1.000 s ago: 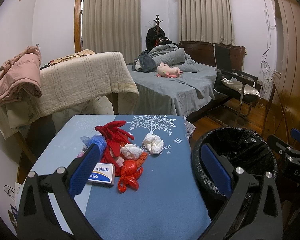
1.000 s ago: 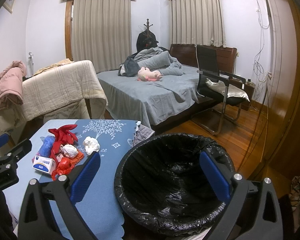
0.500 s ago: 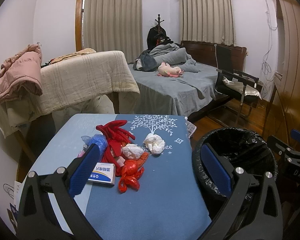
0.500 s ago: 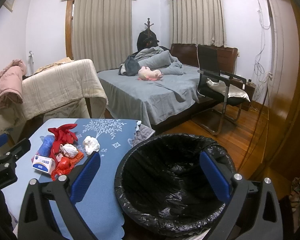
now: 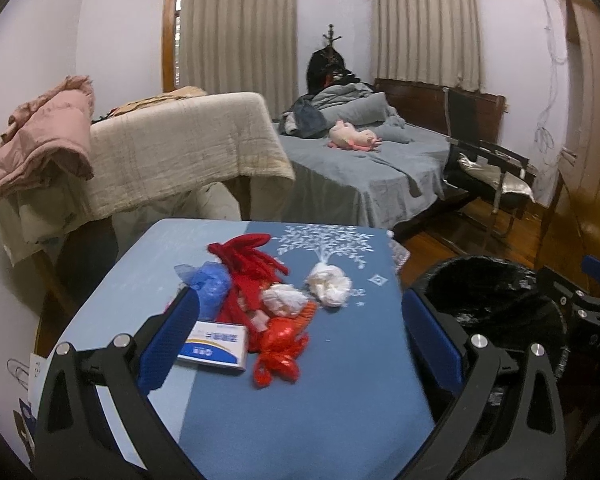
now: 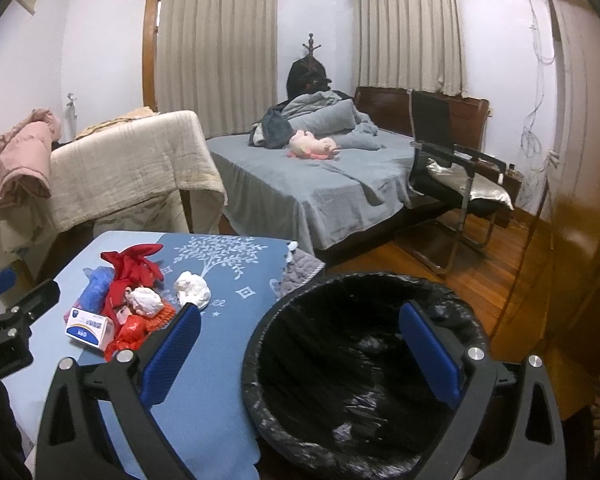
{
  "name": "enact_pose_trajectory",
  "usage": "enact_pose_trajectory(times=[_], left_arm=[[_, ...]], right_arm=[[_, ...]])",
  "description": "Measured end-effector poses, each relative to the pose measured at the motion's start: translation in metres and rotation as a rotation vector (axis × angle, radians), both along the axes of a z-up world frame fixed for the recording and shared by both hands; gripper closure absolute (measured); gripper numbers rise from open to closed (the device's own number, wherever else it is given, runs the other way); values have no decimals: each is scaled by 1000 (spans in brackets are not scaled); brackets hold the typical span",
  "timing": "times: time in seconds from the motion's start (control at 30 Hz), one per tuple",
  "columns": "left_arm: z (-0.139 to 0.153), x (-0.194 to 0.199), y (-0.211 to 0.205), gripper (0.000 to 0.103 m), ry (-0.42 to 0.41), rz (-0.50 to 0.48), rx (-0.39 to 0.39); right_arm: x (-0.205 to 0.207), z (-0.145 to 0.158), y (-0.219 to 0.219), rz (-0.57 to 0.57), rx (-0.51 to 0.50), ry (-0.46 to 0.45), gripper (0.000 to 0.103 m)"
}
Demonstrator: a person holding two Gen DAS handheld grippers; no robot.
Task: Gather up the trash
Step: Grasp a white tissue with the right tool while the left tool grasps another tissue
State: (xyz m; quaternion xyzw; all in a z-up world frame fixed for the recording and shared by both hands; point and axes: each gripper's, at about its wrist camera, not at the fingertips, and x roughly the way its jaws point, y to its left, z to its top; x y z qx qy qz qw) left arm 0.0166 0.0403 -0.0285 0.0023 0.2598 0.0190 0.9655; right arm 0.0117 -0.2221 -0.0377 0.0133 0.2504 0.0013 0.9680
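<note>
my left claw [image 5: 298, 334]: spread wide and empty, held above the near part of the table, blue pads either side of the trash pile.
my right claw [image 6: 300, 350]: also spread wide and holding nothing, held over the mouth of the bin; its tip shows at the right edge of my left view.
table [image 5: 300, 412]: covered by a blue cloth with a white tree print at the far end.
trash pile: gathered on the left-middle of the cloth, pieces touching or overlapping.
small box [image 5: 214, 346]: white and blue, lying flat at the near-left edge of the pile, just beside my left pad.
red wrapper [image 5: 280, 350]: crumpled, shiny, touching the box's right side, nearest me.
red glove [image 5: 248, 266]: fingers splayed, at the far side of the pile.
blue plastic wad [image 5: 208, 286]: left of the red glove, against it.
white wad in clear wrap [image 5: 284, 300]: in the middle of the pile.
white tissue ball [image 5: 329, 285]: just right of the pile, at the foot of the tree print.
bin [image 6: 364, 368]: black liner folded over the rim, standing on the floor right against the table's right edge; i see no trash inside.
beyond: a grey bed [image 6: 312, 184] with a pink plush toy [image 6: 314, 146] on it, a black chair [image 6: 448, 168] to its right.
</note>
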Motion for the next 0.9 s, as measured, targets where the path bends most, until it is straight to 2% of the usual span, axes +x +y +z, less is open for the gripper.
enact_pose_trajectory(times=[0.23, 0.4, 0.5, 0.7, 0.9], left_arm=[[-25, 25, 50, 5, 31, 141, 57], [-36, 44, 85, 5, 35, 192, 34], [-43, 60, 98, 5, 28, 197, 7], [-62, 92, 112, 5, 25, 216, 27], [-76, 119, 120, 5, 48, 217, 20]], right_arm=[[43, -17, 34, 74, 8, 11, 6], [84, -33, 64, 118, 23, 20, 6], [114, -50, 85, 134, 14, 37, 6], [169, -87, 118, 150, -8, 117, 11], [203, -117, 136, 163, -35, 196, 14]])
